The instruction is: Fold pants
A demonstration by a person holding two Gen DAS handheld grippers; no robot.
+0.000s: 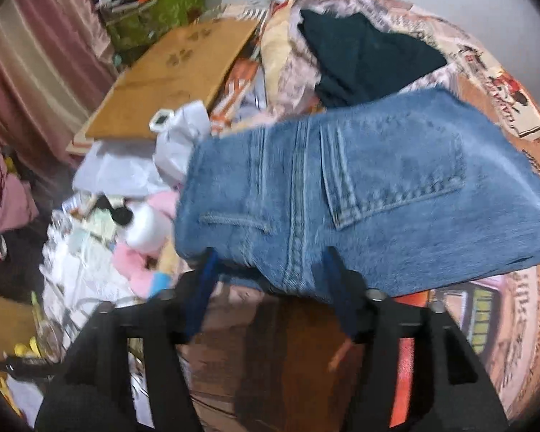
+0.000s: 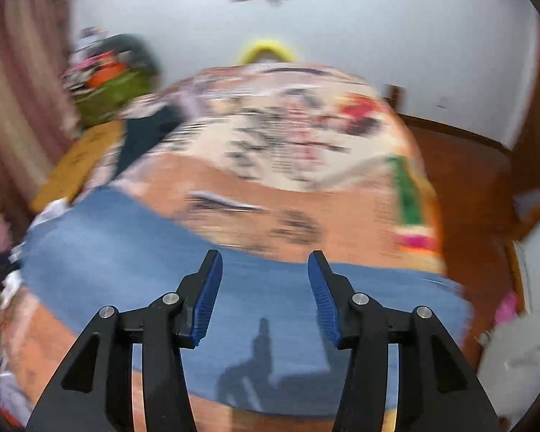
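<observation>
Blue denim pants (image 1: 360,194) lie across a patterned bedspread (image 1: 504,324), back pocket up. In the left wrist view my left gripper (image 1: 268,255) has its blue fingers spread wide at the near waist edge of the pants; the cloth drapes over the tips and hides them, and no grip shows. In the right wrist view the pants (image 2: 126,252) stretch across the bed under my right gripper (image 2: 264,257), which is open, empty and hovering above the denim. This view is blurred by motion.
A dark folded garment (image 1: 370,54) lies on the bed beyond the pants. A cardboard sheet (image 1: 176,75) and a heap of clothes, bags and a white bottle (image 1: 144,230) crowd the left side. A wooden floor (image 2: 478,187) lies to the right of the bed.
</observation>
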